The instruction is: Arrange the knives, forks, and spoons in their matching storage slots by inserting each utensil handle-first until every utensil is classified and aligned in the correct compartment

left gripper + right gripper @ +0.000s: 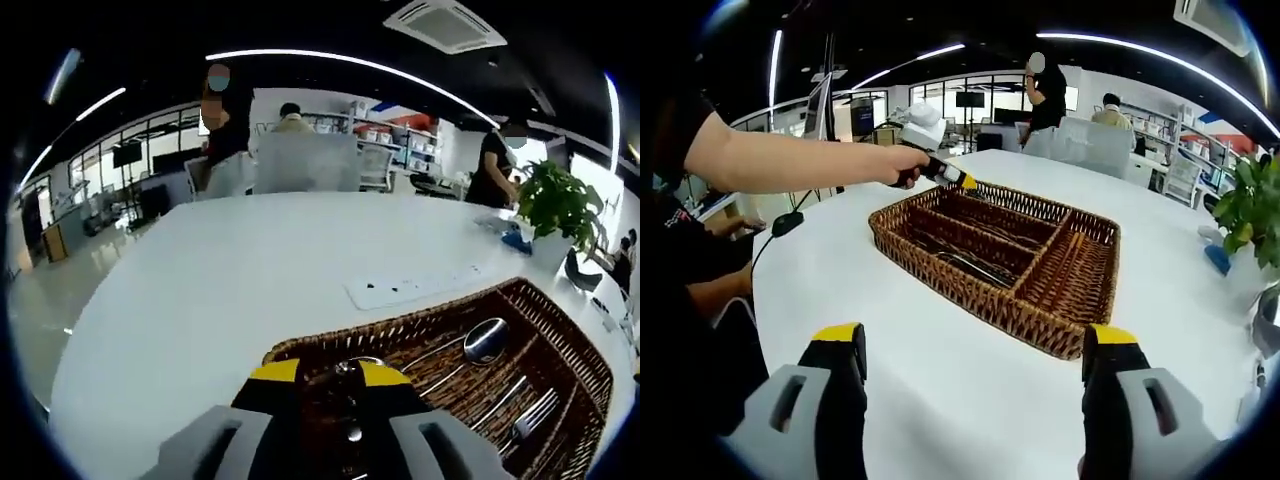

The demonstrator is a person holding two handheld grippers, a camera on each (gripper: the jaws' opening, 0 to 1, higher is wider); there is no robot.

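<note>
A large white glossy counter (pixel 220 300) carries a leafy green plant in a white pot (pixel 556 212), a blue object (pixel 516 240) beside it, and a flat white rectangular panel with small dark holes (pixel 415 287). People stand beyond.

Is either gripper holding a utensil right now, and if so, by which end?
The left gripper, over the wicker tray, is closed on a utensil; which end, I cannot tell. The right gripper is open and holds nothing.
</note>
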